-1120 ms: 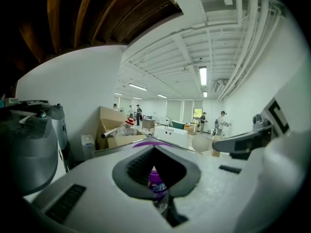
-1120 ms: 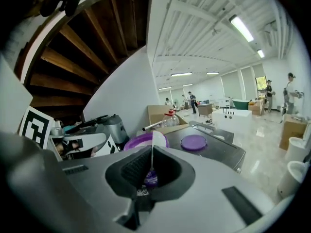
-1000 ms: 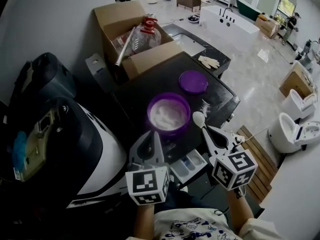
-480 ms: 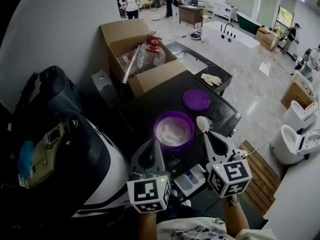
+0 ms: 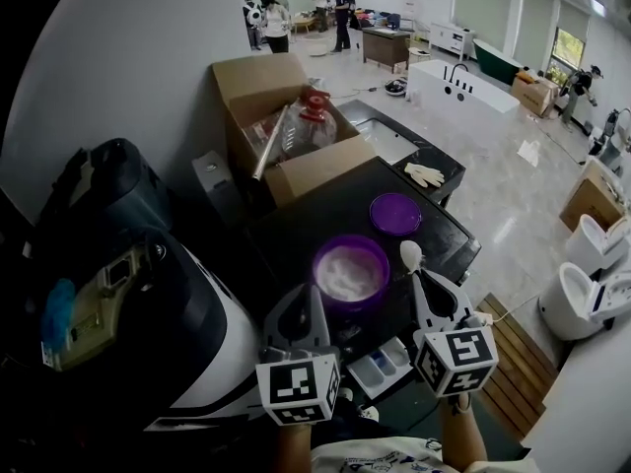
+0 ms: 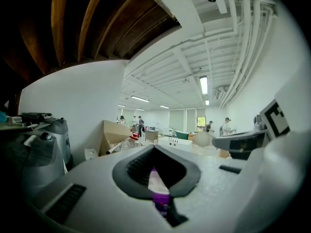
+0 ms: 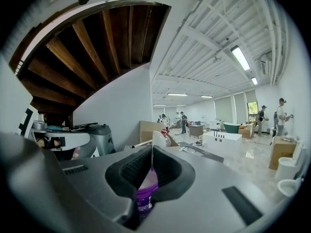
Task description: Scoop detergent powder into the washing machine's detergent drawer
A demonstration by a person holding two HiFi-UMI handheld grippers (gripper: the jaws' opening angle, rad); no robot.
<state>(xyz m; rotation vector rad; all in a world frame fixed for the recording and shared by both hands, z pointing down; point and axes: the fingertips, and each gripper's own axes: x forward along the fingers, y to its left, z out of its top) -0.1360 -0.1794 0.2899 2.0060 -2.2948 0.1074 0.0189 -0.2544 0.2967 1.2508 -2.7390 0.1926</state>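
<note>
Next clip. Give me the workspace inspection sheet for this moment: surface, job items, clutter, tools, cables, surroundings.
Surface: dark washer top carrying tub and lid.
Job's things: open purple tub of powder; lid beside it; drawer pulled out below.
Clutter: gloves; cardboard box holding a bottle.
Grippers: left tool shut at tub's rim; right tool shut on white spoon.
Cables: thin white lead on floor, right.
Surroundings: people, bathtub, toilets.

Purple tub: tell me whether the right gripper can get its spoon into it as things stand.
Probably yes. The right gripper is shut on the spoon, whose bowl hangs just beside the rim of the open purple tub; nothing stands between them, and the lid lies apart on the far side.
</note>
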